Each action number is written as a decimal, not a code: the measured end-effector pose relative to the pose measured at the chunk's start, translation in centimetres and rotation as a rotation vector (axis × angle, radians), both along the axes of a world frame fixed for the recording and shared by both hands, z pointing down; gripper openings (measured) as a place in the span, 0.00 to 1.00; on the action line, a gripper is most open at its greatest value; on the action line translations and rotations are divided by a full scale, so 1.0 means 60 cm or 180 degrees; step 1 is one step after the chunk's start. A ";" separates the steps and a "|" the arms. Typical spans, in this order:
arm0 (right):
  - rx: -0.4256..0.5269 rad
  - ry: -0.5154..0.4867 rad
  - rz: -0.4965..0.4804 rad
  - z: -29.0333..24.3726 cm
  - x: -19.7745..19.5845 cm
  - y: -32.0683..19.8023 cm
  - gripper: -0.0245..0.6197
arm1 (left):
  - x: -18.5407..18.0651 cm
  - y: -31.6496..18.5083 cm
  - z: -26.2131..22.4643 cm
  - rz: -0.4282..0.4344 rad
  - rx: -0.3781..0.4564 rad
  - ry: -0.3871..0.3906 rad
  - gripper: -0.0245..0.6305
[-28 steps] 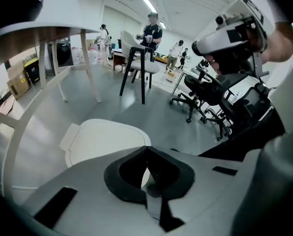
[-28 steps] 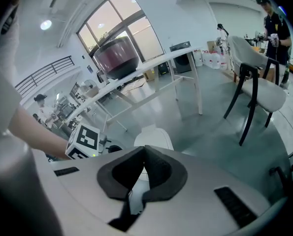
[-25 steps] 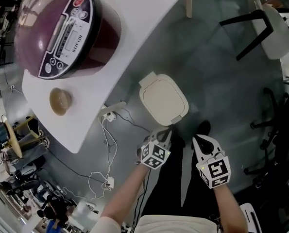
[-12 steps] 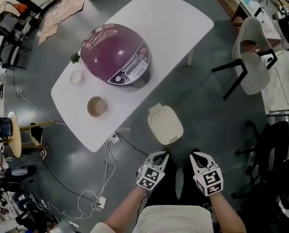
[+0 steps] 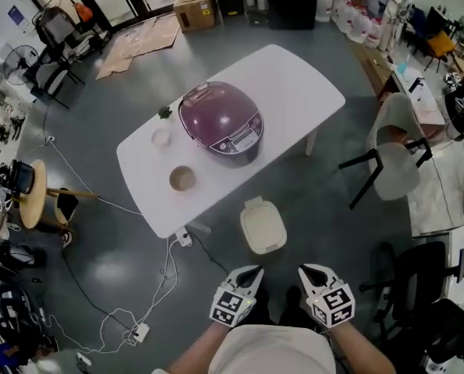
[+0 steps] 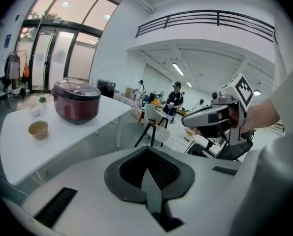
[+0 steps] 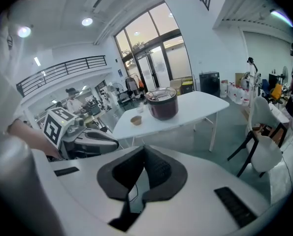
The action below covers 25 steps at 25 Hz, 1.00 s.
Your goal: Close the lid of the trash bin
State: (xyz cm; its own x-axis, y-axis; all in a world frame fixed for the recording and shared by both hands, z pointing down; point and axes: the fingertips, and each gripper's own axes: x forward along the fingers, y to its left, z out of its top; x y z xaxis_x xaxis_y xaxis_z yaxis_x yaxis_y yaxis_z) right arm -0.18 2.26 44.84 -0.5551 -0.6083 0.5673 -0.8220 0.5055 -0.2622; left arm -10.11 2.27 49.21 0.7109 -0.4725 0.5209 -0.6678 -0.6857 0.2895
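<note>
Shows a cream trash bin (image 5: 263,226) on the floor at 12 o'clock from both grippers, beside the white bench (image 5: 302,84), lid apparently down. Looks like light, rigid plastic — best pressed at the lid's front edge. Shows left gripper (image 5: 249,273) and right gripper (image 5: 310,272) with jaws together, empty.

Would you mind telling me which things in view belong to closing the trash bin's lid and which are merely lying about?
For the job: trash bin, its lid already down; left gripper; right gripper.
Lying about: purple rice cooker, bowl, small cup, white table, chair, power strip.
</note>
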 end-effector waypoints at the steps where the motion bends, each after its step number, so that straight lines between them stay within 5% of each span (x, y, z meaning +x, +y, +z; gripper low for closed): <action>1: 0.0042 -0.0009 -0.0044 -0.015 0.004 0.007 0.06 | 0.001 0.010 -0.013 -0.0073 0.0022 0.0016 0.06; 9: 0.0293 -0.0051 -0.0363 -0.091 0.056 0.073 0.06 | 0.013 0.104 -0.082 -0.0584 0.0140 -0.0002 0.06; 25: 0.0793 -0.0111 -0.0939 -0.192 0.073 0.179 0.06 | 0.019 0.264 -0.241 -0.0731 0.0805 -0.0176 0.06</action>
